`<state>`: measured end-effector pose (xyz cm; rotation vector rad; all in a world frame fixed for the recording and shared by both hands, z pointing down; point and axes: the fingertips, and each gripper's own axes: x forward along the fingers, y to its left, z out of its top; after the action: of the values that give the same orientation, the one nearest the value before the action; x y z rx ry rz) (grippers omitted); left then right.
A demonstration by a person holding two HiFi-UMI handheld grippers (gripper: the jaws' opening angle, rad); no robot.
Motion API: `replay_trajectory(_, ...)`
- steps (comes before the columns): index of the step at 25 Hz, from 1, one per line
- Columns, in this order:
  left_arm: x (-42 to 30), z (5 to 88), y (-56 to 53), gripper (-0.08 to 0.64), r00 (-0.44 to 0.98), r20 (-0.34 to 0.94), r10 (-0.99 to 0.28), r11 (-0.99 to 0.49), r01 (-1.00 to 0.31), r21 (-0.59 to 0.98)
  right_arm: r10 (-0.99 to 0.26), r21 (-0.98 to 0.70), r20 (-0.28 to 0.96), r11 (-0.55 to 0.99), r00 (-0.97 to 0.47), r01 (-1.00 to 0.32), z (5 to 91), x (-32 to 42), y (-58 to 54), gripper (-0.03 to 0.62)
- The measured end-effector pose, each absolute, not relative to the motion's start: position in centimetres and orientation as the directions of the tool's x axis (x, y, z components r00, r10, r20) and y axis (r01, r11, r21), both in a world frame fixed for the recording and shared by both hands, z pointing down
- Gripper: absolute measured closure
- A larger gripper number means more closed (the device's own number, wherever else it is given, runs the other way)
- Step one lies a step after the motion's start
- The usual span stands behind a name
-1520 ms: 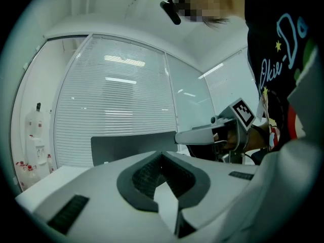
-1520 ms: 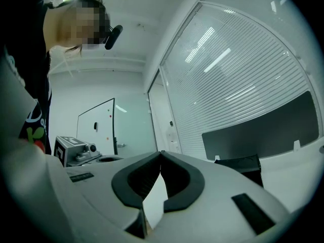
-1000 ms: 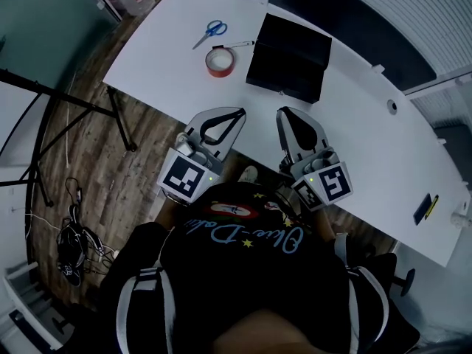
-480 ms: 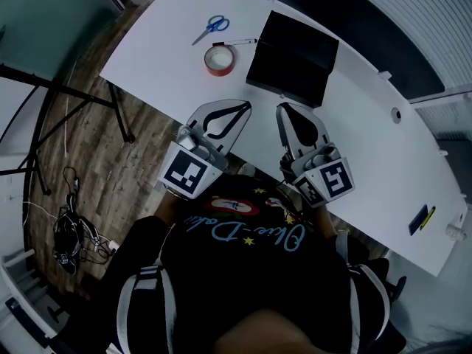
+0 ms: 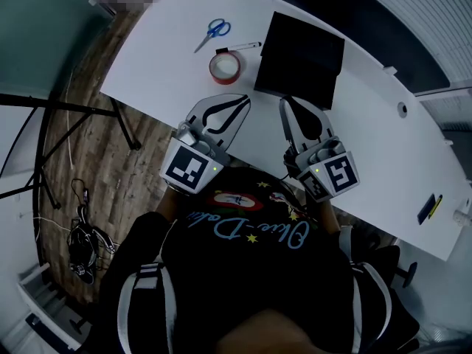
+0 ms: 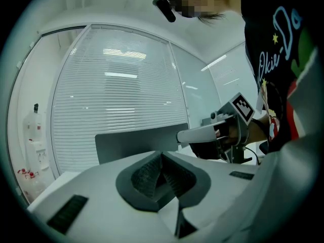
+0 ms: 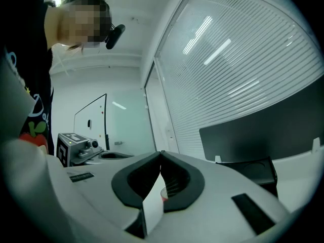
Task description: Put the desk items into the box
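Currently the right gripper point(image 5: 283, 102) points level, fingers point(image 7: 129, 178) together.

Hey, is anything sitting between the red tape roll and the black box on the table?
Nothing visible. Only bare white table lies between the tape roll and the box to its right in the head view. The pen lies just beyond the roll, off that line.

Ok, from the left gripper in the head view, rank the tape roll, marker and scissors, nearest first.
From the left gripper, jaws just easing open with nothing between them:
1. Tape roll, just ahead of the tips.
2. Marker, beyond it.
3. Scissors, farthest, further left.
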<state>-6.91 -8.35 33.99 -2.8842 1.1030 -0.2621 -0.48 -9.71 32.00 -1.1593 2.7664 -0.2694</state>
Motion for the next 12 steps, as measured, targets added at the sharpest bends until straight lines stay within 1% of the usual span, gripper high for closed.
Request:
replay_trajectory(1,-7.2,34.1,-8.6,0.552,0.733,0.145,-0.665,-0.747,-0.657,-0.101,-0.719,-0.219,-0.044,0.684,-0.693,-0.696,32.1,-0.8,-9.9,0.589)
replay_trajectory(3,-7.8,34.4,-9.1,0.524,0.738,0.149,-0.658,-0.752,-0.652,-0.099,-0.727,-0.222,-0.038,0.675,-0.686,-0.704,32.1,-1.3,-10.2,0.589)
replay_trajectory(8,-9.2,35.5,-10.1,0.522,0.744,0.163,-0.648,-0.761,-0.641,-0.103,-0.738,-0.201,-0.033,0.666,-0.674,-0.718,32.1,-2.3,-10.8,0.589)
replay_trajectory(12,-10.4,37.5,-11.3,0.522,0.715,0.233,-0.659,-0.748,-0.655,-0.108,-0.732,-0.181,-0.014,0.672,-0.681,-0.718,32.0,-3.2,-11.0,0.589)
